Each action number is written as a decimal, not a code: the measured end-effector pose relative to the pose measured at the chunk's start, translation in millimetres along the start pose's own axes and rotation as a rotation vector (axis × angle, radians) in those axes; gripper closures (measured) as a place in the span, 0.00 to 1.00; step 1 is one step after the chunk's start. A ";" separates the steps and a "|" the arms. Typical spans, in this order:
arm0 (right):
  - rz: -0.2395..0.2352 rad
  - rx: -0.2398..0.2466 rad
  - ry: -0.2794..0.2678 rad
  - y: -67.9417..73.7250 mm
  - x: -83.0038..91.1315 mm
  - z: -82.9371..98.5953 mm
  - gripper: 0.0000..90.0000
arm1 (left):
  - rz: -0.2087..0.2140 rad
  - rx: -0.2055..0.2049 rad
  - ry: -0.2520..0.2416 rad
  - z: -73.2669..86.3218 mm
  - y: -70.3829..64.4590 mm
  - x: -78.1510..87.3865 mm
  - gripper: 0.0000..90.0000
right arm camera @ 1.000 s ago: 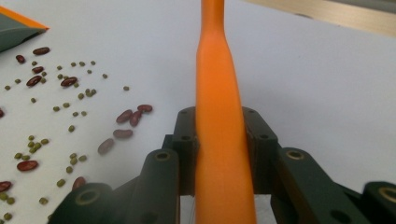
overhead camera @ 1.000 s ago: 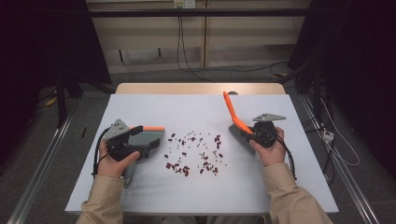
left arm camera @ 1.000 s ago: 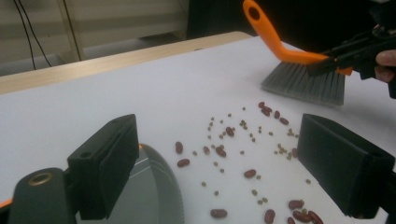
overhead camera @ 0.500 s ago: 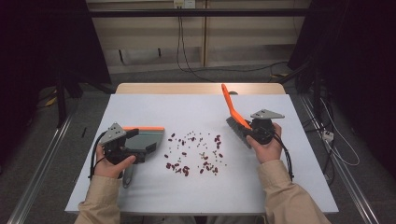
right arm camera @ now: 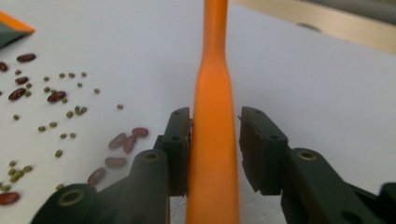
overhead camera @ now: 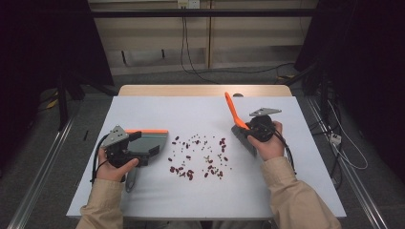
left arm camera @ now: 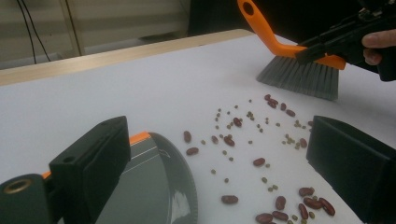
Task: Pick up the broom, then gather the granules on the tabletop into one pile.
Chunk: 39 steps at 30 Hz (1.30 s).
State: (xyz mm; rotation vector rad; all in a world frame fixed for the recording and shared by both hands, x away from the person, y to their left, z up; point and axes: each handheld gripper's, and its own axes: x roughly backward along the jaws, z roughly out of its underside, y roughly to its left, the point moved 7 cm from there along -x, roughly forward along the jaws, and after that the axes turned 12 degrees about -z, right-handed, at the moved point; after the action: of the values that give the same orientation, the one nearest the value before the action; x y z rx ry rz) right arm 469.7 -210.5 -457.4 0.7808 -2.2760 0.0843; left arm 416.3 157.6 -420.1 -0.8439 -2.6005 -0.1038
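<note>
- Far left, at 9 o'clock on the white table: left hand wrapped round the left gripper, aimed toward 3 o'clock.
- Spread wide, with nothing clamped between the jaws; seen from the left gripper view, set low over the grey dustpan, with the pan's curved lip beside one jaw and bare table and beans in the gap.
- Lying flat beneath that gripper, orange strip along the 12 o'clock edge, mouth open toward 3 o'clock, grey handle trailing to 6 o'clock past the hand.
- In the middle, just at 3 o'clock of the dustpan: loose scatter of beans, large dark red ones mixed with small green ones, thickest toward 6 o'clock, none inside the pan.
- At 2 o'clock of the scatter: brush with orange handle slanting up toward 11 o'clock and grey bristles down on the table, just clear of the nearest beans.
- Far right: right gripper in the right hand, closed round the orange handle; in the right gripper view, one pad pressed against it, a thin sliver of light at the other pad's tip.
</note>
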 end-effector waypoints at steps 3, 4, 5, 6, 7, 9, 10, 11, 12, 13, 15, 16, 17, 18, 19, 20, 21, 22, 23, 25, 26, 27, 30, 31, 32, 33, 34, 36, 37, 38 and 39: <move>0.014 -0.003 0.034 -4.0 -4.0 -0.7 0.79 | -0.003 -0.006 0.007 1.0 1.4 0.5 0.07; 0.018 -0.011 0.043 -4.7 -3.9 -1.0 0.79 | -0.001 -0.008 0.004 1.2 1.7 0.7 0.07; 0.019 -0.012 0.054 -4.8 -3.6 -1.4 0.79 | 0.000 -0.004 0.007 1.6 1.8 1.3 0.07; 0.014 -0.016 0.058 -4.1 -3.7 -1.7 0.79 | -0.001 -0.004 0.007 1.9 2.2 1.7 0.07; 0.011 -0.016 0.054 -3.6 -4.1 -2.4 0.79 | -0.003 -0.005 0.009 2.4 3.0 2.2 0.07; 0.016 -0.008 0.039 -2.8 -5.5 -3.8 0.79 | -0.008 0.002 0.008 3.3 4.1 3.0 0.07; 0.030 0.005 0.028 -2.9 -6.2 -5.1 0.79 | -0.009 0.001 0.009 3.9 4.8 3.4 0.07; 0.049 0.027 0.015 -3.1 -7.0 -7.1 0.79 | -0.010 -0.002 0.009 4.5 5.7 3.8 0.07; 0.061 0.054 -0.011 -3.0 -8.0 -10.1 0.79 | -0.013 0.003 0.007 4.8 6.2 4.0 0.07; 0.066 0.064 -0.038 -3.0 -9.0 -12.7 0.79 | -0.014 -0.001 0.014 5.9 7.2 4.6 0.07; 0.074 0.086 -0.066 -1.9 -12.9 -16.9 0.79 | -0.018 0.001 0.014 6.9 9.1 5.3 0.07; 0.079 0.100 -0.057 -0.8 -16.2 -17.4 0.79 | -0.016 0.006 0.012 7.2 9.5 5.7 0.07; 0.081 0.111 -0.036 0.9 -20.0 -16.7 0.79 | -0.018 0.006 0.011 7.8 10.4 6.2 0.07; 0.081 0.123 -0.023 3.7 -24.2 -15.5 0.79 | -0.018 0.001 0.014 8.7 11.3 6.6 0.07; 0.073 0.133 -0.018 7.2 -27.8 -14.8 0.79 | -0.020 0.010 0.013 9.3 11.6 7.0 0.07; 0.071 0.146 -0.015 11.7 -29.8 -15.4 0.79 | -0.024 0.005 0.016 10.2 13.0 7.8 0.07; 0.076 0.168 -0.004 16.1 -31.6 -15.6 0.79 | -0.024 0.003 0.016 11.0 13.8 8.2 0.07; 0.076 0.184 0.001 20.5 -33.5 -15.6 0.79 | -0.024 0.001 0.018 11.8 14.4 8.7 0.07; 0.075 0.192 0.007 24.7 -34.9 -15.2 0.79 | -0.028 0.003 0.020 12.4 14.9 9.2 0.07; 0.081 0.215 0.021 31.1 -36.2 -14.5 0.79 | -0.029 0.004 0.018 12.7 15.8 10.0 0.07; 0.074 0.216 0.021 34.4 -36.6 -14.1 0.79 | -0.030 0.006 0.017 12.6 16.1 10.4 0.07; 0.068 0.227 0.026 37.1 -36.9 -13.8 0.79 | -0.029 0.007 0.016 12.6 16.4 10.8 0.07; 0.048 0.228 0.028 44.5 -37.2 -12.8 0.79 | -0.028 0.009 0.016 13.3 16.8 11.5 0.07; 0.044 0.229 0.028 48.1 -37.2 -12.5 0.79 | -0.029 0.009 0.016 13.4 17.3 11.8 0.07; 0.028 0.226 0.023 51.2 -37.6 -12.2 0.79 | -0.030 0.012 0.015 13.3 17.6 12.2 0.07; 0.027 0.233 0.025 53.9 -37.9 -11.5 0.79 | -0.032 0.019 0.009 12.8 17.6 12.3 0.07; 0.035 0.248 0.029 56.3 -37.9 -11.1 0.79 | -0.032 0.017 0.010 12.8 18.0 12.7 0.07; 0.020 0.250 0.027 62.5 -38.6 -9.8 0.79 | -0.031 0.018 0.009 12.9 18.0 12.7 0.07; 0.026 0.262 0.031 64.4 -38.3 -9.3 0.79 | -0.031 0.021 0.009 13.0 17.8 12.6 0.07; 0.017 0.261 0.026 66.6 -38.3 -9.0 0.79 | -0.030 0.020 0.009 13.2 17.8 12.6 0.07; 0.007 0.261 0.026 68.7 -38.2 -8.5 0.79 | -0.028 0.015 0.011 13.5 17.9 12.7 0.07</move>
State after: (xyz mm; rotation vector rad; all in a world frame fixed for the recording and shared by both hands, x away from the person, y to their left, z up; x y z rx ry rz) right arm 458.0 -132.7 -465.1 0.8987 -2.2705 0.3988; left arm 412.5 181.8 -428.3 -0.7992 -2.5999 -0.0961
